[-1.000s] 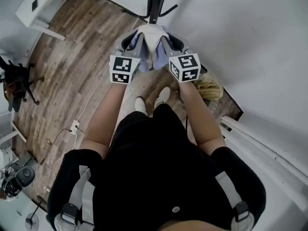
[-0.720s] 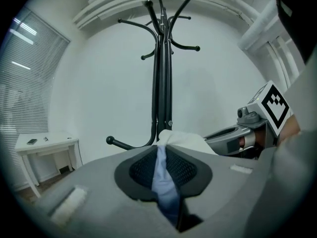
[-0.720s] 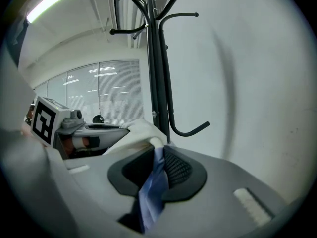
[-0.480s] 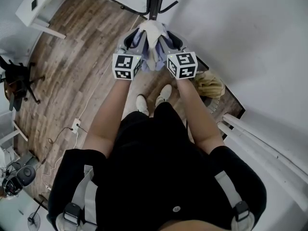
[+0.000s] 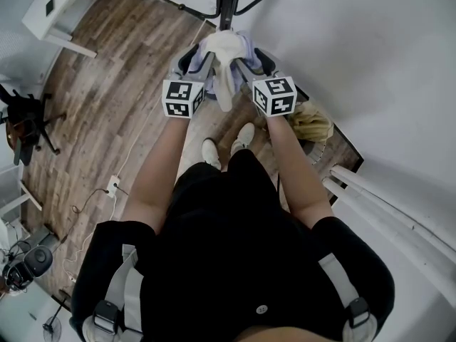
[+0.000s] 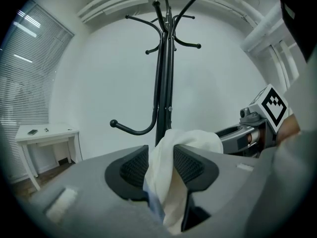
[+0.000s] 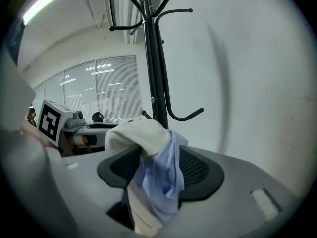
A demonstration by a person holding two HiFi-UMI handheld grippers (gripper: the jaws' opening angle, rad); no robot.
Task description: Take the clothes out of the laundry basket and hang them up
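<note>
The garment (image 5: 222,54), a cream and pale blue bundle, sits straight ahead of the person, bridging the two tools and just in front of the stand (image 5: 229,2). Its long axis runs crosswise, from one tool to the other, with a cream tail hanging down between them. The pole stands right behind the cloth's middle, so the coming move turns on the garment sitting on the stand and not on the tools. Neither hand is nearer; both meet the cloth at its ends, at about the same reach.

The left tool (image 6: 161,163) has just been opening its jaws. A cream fold stands between the pads and fills most of the gap, but looks loose, not squeezed. The right tool (image 7: 157,165) has just been opening too, and is the wider of the two. Blue cloth hangs between its pads and cream cloth is draped over the inner one. Neither seems to pinch now.

One low hook (image 6: 130,128) curves out beside the pole, clear of the cloth. Whether another hook carries the bundle's hump I cannot tell; the cloth hides it.

Both forearms reach forward side by side, with the tools angled inward toward the pole and tipped slightly down. The basket (image 5: 313,125) sits on the floor by the person's right foot.
</note>
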